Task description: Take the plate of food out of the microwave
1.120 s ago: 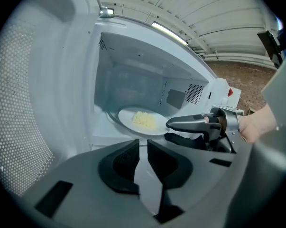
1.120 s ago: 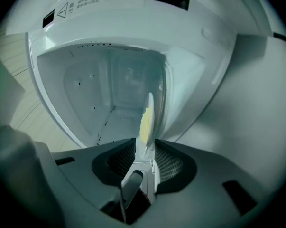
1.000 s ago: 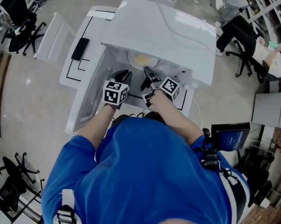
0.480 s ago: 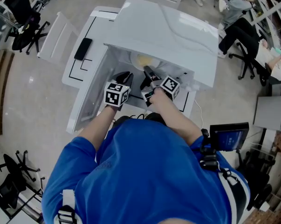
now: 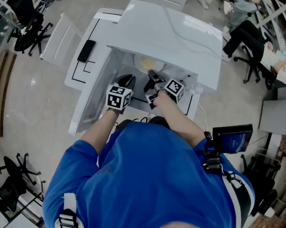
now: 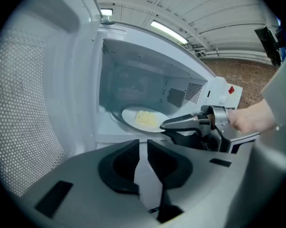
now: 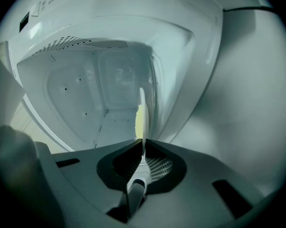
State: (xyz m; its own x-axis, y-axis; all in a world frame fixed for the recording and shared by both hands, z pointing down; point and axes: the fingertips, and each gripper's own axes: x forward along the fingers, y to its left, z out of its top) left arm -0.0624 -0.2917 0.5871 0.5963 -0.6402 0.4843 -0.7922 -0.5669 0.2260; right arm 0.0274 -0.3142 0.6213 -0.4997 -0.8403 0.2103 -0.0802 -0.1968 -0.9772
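A white plate (image 5: pixel 145 61) with yellow food lies inside the open microwave (image 5: pixel 166 27). In the left gripper view the plate (image 6: pixel 143 119) sits on the oven floor. My right gripper (image 5: pixel 151 75) reaches into the opening and its jaws have just been closing, with the plate's near rim between them. In the right gripper view the plate (image 7: pixel 142 113) shows edge-on, pinched between the pads of the right gripper (image 7: pixel 143 148). My left gripper (image 5: pixel 127 78) hovers just outside the opening, to the left. The left gripper (image 6: pixel 143 146) is shut with nothing held.
The microwave door (image 5: pixel 88 99) hangs open at the left, close beside my left gripper. A black phone (image 5: pixel 86 50) lies on the white table (image 5: pixel 100 20) left of the oven. Office chairs and seated people are at the far right.
Both grippers stay at the microwave's mouth. The plate has not moved. Only the head view has shifted slightly.
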